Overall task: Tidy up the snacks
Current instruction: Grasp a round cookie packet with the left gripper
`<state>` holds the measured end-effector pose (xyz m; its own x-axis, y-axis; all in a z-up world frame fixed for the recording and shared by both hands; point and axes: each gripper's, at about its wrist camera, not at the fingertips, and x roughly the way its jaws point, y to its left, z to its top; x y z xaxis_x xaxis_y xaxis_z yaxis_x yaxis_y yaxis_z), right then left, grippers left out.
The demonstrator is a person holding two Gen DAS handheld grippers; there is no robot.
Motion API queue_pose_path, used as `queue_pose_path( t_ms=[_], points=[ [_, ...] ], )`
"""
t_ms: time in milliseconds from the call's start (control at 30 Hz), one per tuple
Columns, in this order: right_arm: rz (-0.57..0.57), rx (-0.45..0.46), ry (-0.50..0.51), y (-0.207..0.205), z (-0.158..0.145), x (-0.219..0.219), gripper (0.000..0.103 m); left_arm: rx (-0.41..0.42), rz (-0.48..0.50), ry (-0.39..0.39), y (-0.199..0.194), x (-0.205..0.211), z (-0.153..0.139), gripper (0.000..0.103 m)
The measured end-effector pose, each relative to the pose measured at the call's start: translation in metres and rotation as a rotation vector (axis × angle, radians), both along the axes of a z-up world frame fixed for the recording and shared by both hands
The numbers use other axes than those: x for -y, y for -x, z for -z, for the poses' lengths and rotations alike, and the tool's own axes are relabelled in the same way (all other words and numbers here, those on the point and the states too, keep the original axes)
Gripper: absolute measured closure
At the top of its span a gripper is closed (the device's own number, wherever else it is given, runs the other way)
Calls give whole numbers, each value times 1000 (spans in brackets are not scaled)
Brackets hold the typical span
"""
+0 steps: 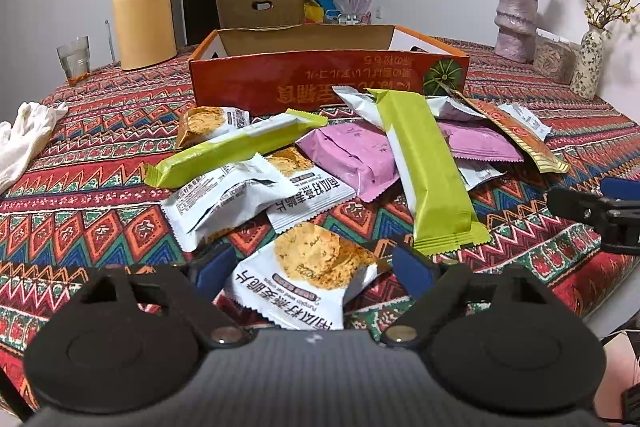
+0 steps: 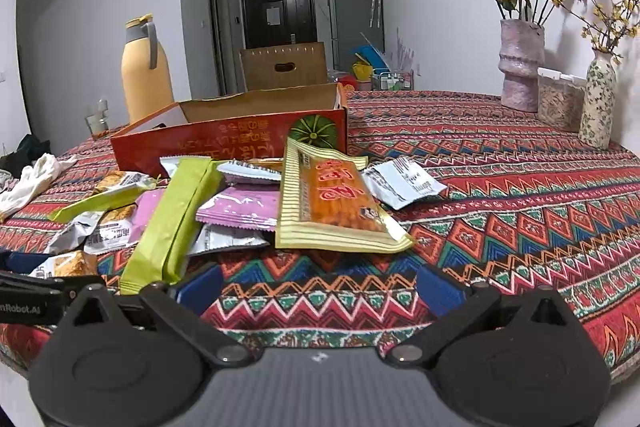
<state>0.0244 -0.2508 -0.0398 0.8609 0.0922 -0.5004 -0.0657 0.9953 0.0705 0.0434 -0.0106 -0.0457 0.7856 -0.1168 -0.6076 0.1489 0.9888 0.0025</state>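
A pile of snack packets lies on the patterned tablecloth in front of an open orange-red cardboard box (image 1: 328, 79) (image 2: 228, 139). My left gripper (image 1: 312, 267) is low over the near edge of the pile. A white cracker packet (image 1: 308, 283) lies between its blue fingers (image 1: 212, 267), which stand close to its sides; I see no squeeze on the wrapper. Beyond it lie two green bars (image 1: 428, 167), pink packets (image 1: 352, 155) and more white packets. My right gripper (image 2: 320, 291) is open over bare cloth, just short of an orange-gold packet (image 2: 332, 203) and a green bar (image 2: 172, 223).
A yellow thermos jug (image 1: 140, 3) and a glass (image 1: 74, 61) stand at the back left, with a white glove (image 1: 24, 139) at the left. Two vases (image 2: 520, 67) with flowers and a clear container (image 2: 558, 103) stand at the back right. The table edge runs close below both grippers.
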Motion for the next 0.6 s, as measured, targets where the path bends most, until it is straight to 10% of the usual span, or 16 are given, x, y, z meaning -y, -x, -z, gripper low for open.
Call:
queue_pose_path(
  t_ms=[200,600],
  points=[
    [-6,-4,1,2,3,0,0,3,27,22,5,2,0,39],
    [-15,-11,10,3,5,-6,0,19,12,32,12,-2,-3,39]
  ],
)
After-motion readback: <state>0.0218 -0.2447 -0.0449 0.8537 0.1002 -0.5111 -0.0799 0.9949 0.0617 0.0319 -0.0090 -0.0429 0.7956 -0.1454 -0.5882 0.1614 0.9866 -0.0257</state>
